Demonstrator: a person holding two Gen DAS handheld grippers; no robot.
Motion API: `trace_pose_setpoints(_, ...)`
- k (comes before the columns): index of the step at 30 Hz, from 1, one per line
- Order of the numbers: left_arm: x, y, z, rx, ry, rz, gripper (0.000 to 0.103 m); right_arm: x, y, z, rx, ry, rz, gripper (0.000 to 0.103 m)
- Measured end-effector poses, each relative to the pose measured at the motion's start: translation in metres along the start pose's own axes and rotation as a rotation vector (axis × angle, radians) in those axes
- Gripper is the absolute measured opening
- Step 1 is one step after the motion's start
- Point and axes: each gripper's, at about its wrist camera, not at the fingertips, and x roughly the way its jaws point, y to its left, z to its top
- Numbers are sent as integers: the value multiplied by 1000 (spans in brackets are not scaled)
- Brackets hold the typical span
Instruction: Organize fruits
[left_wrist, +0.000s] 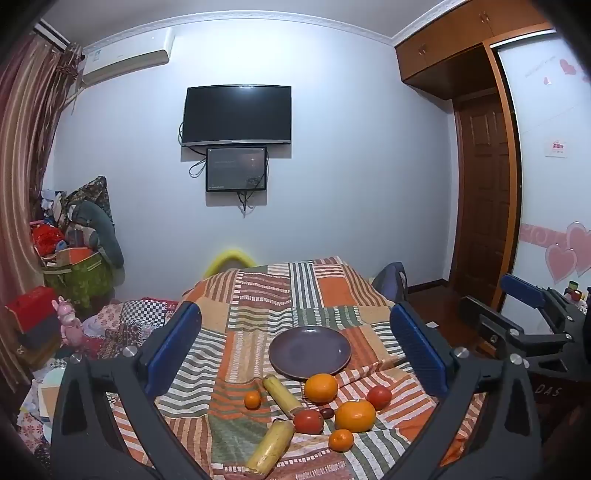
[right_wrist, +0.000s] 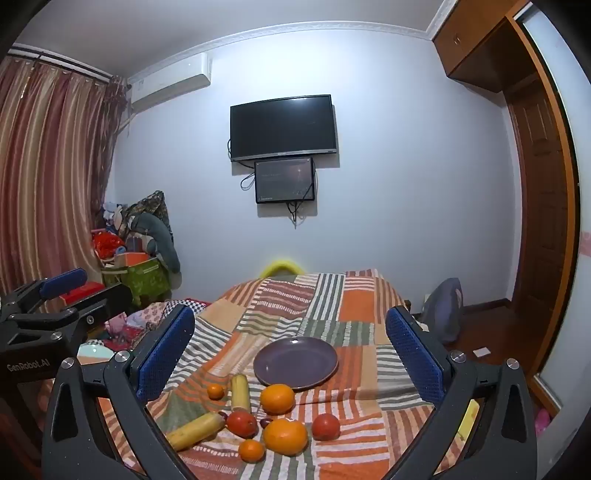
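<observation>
An empty purple plate (left_wrist: 309, 351) (right_wrist: 295, 363) sits on a striped patchwork cloth. In front of it lie two large oranges (left_wrist: 321, 387) (right_wrist: 277, 398), two small tangerines (left_wrist: 252, 399) (right_wrist: 215, 391), two red tomatoes (left_wrist: 379, 397) (right_wrist: 325, 426), two yellow stalk pieces (left_wrist: 281, 394) (right_wrist: 240, 392) and a small dark fruit (left_wrist: 327, 412). My left gripper (left_wrist: 295, 345) is open and empty, held above the fruit. My right gripper (right_wrist: 291, 349) is open and empty too. The right gripper also shows at the right edge of the left wrist view (left_wrist: 524, 314). The left gripper shows at the left edge of the right wrist view (right_wrist: 62, 299).
The cloth-covered table (left_wrist: 325, 280) (right_wrist: 351, 291) stands in a bedroom. Piled boxes and bags (left_wrist: 74, 273) fill the left corner. A blue bag (right_wrist: 443, 310) sits on the floor at the right by a wooden door (left_wrist: 484, 199). A TV (left_wrist: 238, 114) hangs on the far wall.
</observation>
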Motion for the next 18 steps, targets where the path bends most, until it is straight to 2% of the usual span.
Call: trace_pose_setpoints(18, 6, 3, 2, -24, 19, 0, 103, 3, -4, 0, -4, -1, 4, 103)
